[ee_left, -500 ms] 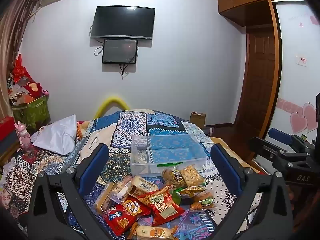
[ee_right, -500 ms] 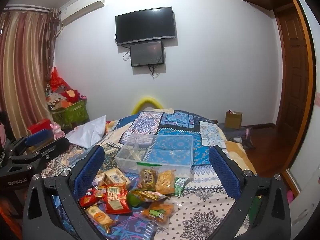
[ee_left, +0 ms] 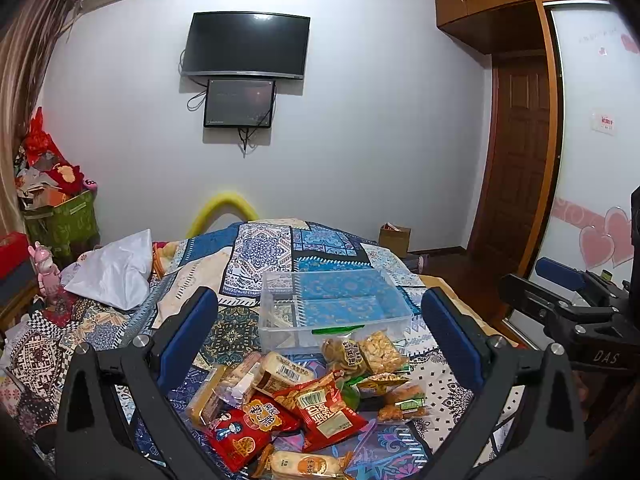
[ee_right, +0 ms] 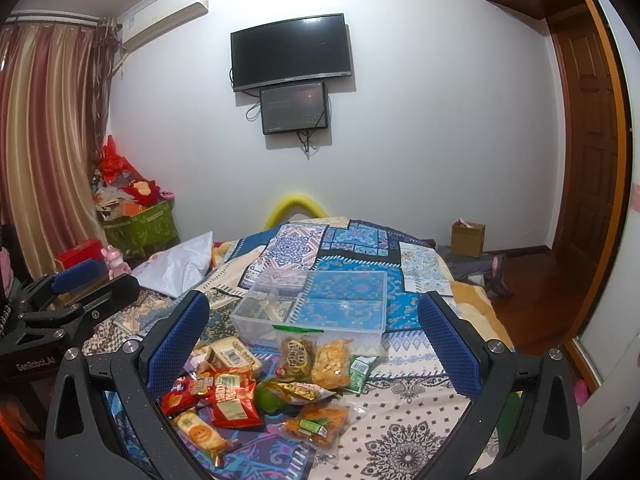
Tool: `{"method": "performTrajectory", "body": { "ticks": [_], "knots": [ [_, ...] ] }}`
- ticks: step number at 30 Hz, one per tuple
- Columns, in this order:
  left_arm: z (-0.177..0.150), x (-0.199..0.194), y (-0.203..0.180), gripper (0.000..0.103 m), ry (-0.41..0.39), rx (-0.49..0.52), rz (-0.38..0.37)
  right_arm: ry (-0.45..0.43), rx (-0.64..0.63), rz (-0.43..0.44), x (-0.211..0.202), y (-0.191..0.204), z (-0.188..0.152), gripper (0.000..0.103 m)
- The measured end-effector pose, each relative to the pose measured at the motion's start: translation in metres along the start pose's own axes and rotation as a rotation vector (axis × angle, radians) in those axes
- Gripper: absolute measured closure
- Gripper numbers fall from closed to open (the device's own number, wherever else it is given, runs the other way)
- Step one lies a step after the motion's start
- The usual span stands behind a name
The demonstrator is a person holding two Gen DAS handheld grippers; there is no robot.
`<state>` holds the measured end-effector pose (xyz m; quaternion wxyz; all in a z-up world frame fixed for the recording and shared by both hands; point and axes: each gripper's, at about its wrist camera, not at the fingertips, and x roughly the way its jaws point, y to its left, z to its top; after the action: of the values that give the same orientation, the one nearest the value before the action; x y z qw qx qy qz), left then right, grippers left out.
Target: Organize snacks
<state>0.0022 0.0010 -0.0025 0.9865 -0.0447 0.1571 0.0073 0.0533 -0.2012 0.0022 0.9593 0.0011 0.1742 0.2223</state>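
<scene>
A pile of snack packets (ee_left: 304, 396) lies on the patterned bedspread, also in the right wrist view (ee_right: 264, 384): red packets (ee_left: 320, 408), a clear zip bag of crackers (ee_left: 360, 354), wrapped biscuits (ee_left: 280, 372). Behind the pile stands an empty clear plastic bin (ee_left: 332, 308), also seen from the right (ee_right: 316, 304). My left gripper (ee_left: 320, 328) is open and empty, held above the pile. My right gripper (ee_right: 314, 328) is open and empty, also above the pile. Each gripper shows at the edge of the other's view.
A white pillow (ee_left: 112, 268) lies at the bed's left. A green box of red items (ee_left: 60, 216) stands by the left wall. A TV (ee_left: 246, 44) hangs on the far wall. A cardboard box (ee_right: 468, 238) and a wooden door (ee_left: 516, 184) are to the right.
</scene>
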Motion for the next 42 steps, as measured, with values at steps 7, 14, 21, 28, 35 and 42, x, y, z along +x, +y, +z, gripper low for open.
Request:
{"method": "performTrajectory", "body": {
  "ticks": [7,14,21,28,35,42],
  "knots": [
    [0.001,-0.001,-0.002,0.0,0.006,0.004,0.002,-0.002,0.001,0.0,-0.001,0.0,0.0,0.0],
    [0.0,0.0,-0.002,0.0,-0.002,0.001,0.001,-0.003,0.001,0.0,0.0,0.0,0.001,0.0],
    [0.0,-0.002,-0.001,0.0,-0.013,-0.002,-0.001,0.001,0.008,0.005,0.001,-0.001,0.001,0.0],
    [-0.002,0.004,0.004,0.0,-0.002,0.005,0.004,0.017,0.011,0.006,0.006,-0.001,-0.002,0.0],
    [-0.014,0.022,0.019,0.0,0.061,-0.01,-0.003,0.076,0.007,-0.001,0.024,-0.002,-0.012,0.0],
    [-0.037,0.055,0.044,0.001,0.162,-0.05,0.046,0.166,0.0,-0.043,0.053,-0.012,-0.028,0.0]
  ]
}}
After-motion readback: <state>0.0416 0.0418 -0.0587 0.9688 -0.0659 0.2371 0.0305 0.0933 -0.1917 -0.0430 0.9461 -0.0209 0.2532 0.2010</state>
